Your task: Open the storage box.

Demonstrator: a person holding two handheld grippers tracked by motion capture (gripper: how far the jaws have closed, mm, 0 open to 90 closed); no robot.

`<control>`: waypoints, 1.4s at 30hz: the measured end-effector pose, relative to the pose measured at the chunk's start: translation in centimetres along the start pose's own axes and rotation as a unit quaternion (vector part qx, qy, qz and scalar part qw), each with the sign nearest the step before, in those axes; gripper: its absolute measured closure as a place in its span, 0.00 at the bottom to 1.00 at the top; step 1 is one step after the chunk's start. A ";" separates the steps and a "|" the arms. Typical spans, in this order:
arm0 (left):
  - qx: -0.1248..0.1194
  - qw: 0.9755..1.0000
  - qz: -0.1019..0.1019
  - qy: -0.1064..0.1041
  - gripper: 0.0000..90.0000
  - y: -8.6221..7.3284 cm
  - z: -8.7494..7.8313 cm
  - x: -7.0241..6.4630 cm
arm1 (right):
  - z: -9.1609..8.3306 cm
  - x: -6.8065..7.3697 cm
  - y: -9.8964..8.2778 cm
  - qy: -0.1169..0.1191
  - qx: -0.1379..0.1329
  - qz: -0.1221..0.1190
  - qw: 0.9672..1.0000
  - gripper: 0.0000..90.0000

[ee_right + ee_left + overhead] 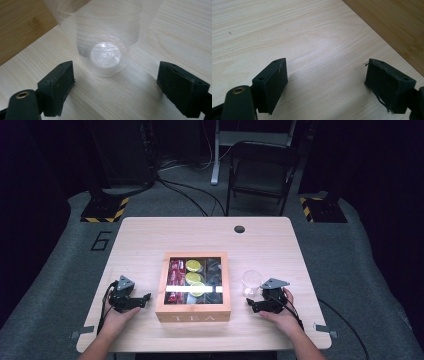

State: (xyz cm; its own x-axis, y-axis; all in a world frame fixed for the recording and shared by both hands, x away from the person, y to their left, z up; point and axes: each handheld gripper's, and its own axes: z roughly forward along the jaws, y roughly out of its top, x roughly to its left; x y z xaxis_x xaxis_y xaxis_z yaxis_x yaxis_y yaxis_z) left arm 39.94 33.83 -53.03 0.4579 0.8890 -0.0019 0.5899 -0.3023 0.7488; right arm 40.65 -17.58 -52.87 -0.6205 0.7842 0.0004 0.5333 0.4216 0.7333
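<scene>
We count two tools on one desk [150,235]. Left tool [145,297] rests left of the tea box [192,312], jaws wide apart, only bare wood between them. Right tool [250,303] sits right of the box, jaws also spread wide, gripping nothing. One clear cup [251,281] stands upright just beyond the right tool, beside the box. The box has three columns: red packets [175,275], three yellow pieces [194,277], dark items [214,275].
</scene>
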 end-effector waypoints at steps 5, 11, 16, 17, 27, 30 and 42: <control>-0.001 1.000 -0.001 0.000 0.19 0.0 0.0 0.0 | 0.0 0.0 0.0 -0.003 0.000 0.002 1.000 0.15; 0.000 1.000 0.000 -0.001 0.19 0.0 0.0 0.0 | 0.0 0.2 0.0 -0.005 -0.001 0.010 1.000 0.15; -0.002 1.000 -0.001 0.001 0.19 0.0 0.0 0.0 | 0.0 0.2 0.0 -0.008 -0.003 0.012 1.000 0.15; -0.001 1.000 -0.002 -0.001 0.19 0.0 0.0 0.1 | 0.0 0.2 0.0 -0.008 -0.002 0.012 1.000 0.15; 0.010 1.000 -0.003 0.000 0.22 0.3 -0.1 0.1 | -0.4 0.1 0.2 -0.014 0.011 0.017 1.000 0.27; 0.009 1.000 -0.021 -0.004 0.25 0.3 -0.3 0.4 | -0.8 -0.1 0.6 -0.020 0.024 0.044 0.999 0.37; 0.016 0.998 -0.057 -0.007 0.40 0.6 -1.2 1.0 | -2.6 0.5 1.4 -0.022 0.037 0.020 0.999 0.48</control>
State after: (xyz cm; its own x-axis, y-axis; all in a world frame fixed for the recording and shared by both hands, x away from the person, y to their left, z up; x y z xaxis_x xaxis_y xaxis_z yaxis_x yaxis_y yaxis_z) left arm 39.95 34.99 -51.77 0.3956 0.9135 -0.0952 0.6599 -0.2107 0.7212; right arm 39.55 -17.76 -50.11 -0.5729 0.8196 -0.0026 0.5989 0.4209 0.6813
